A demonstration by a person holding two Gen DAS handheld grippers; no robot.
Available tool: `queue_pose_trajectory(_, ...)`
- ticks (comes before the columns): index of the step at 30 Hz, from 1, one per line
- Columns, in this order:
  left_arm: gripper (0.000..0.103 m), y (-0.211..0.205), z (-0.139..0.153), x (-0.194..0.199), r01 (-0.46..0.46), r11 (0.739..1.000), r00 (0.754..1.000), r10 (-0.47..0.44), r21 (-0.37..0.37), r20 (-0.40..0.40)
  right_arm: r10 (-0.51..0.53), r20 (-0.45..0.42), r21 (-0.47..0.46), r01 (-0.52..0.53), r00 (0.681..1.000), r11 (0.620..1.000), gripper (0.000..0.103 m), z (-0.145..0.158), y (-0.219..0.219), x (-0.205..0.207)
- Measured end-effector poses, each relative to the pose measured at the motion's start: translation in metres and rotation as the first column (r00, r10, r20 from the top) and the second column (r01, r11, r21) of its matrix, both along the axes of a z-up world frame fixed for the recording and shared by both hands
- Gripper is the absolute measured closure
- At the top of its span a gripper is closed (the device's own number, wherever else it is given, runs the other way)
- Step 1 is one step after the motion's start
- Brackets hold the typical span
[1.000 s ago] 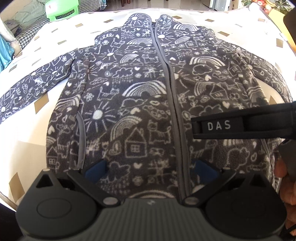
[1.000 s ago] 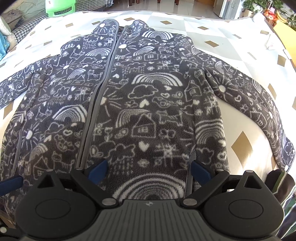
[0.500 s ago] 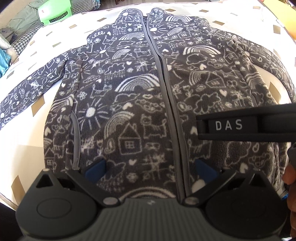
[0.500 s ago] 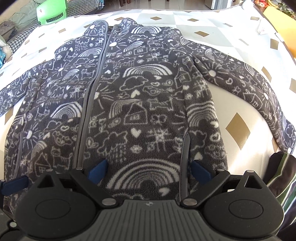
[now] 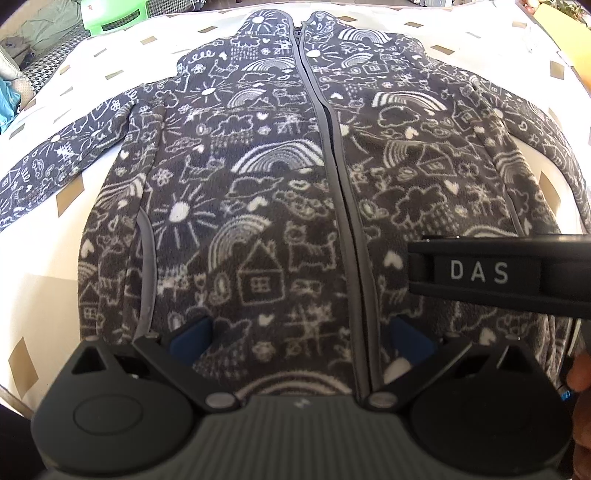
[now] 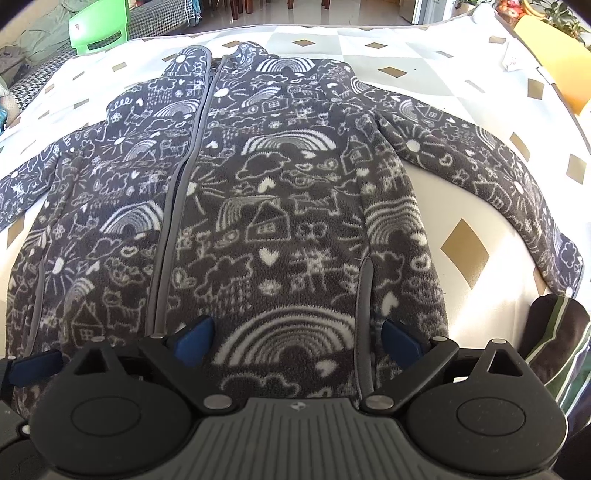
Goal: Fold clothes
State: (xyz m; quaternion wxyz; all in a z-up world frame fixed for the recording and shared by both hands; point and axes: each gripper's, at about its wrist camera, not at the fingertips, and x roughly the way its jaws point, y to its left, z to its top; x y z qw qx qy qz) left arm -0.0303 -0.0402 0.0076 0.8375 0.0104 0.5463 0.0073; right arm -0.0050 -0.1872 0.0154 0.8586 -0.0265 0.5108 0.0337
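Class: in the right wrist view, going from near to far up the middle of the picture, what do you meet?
Open right gripper → dark grey fleece jacket with white doodles → white cloth with gold diamonds → tiled floor.

A dark grey fleece jacket (image 5: 280, 206) printed with white doodles lies flat, zipped, front up on a white cloth with gold diamonds (image 5: 40, 258). The left gripper (image 5: 301, 338) hovers wide apart over its hem. The right gripper (image 5: 498, 273), marked "DAS", crosses from the right.

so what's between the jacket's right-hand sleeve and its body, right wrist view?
Only bare white cloth with gold diamonds between sleeve and jacket body; right wrist view shows it.
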Motion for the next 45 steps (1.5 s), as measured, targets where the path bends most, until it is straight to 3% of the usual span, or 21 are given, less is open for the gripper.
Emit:
queue_pose_trajectory(11,0.000,0.000,0.012,-0.007,0.020,1.000,1.000,-0.020,0.006,-0.015,-0.037,-0.013,0.053,0.037,0.999,0.998,0.008,0.011,-0.010,-0.019)
queue_pose_trajectory(17,0.000,0.003,0.015,-0.018,0.011,1.000,0.999,-0.011,0.001,-0.043,-0.055,-0.081,0.084,0.062,0.995,0.995,0.008,0.006,-0.012,-0.028)
queue_pose_trajectory(25,0.000,0.002,0.013,-0.033,0.025,0.999,0.996,-0.022,0.029,-0.090,-0.032,-0.102,0.044,0.036,0.994,0.998,0.008,0.000,-0.002,-0.041)
queue_pose_trajectory(45,0.000,0.004,0.001,-0.032,-0.011,1.000,0.991,0.012,0.001,-0.133,-0.016,-0.113,-0.023,0.014,0.994,1.000,0.004,-0.011,0.007,-0.041)
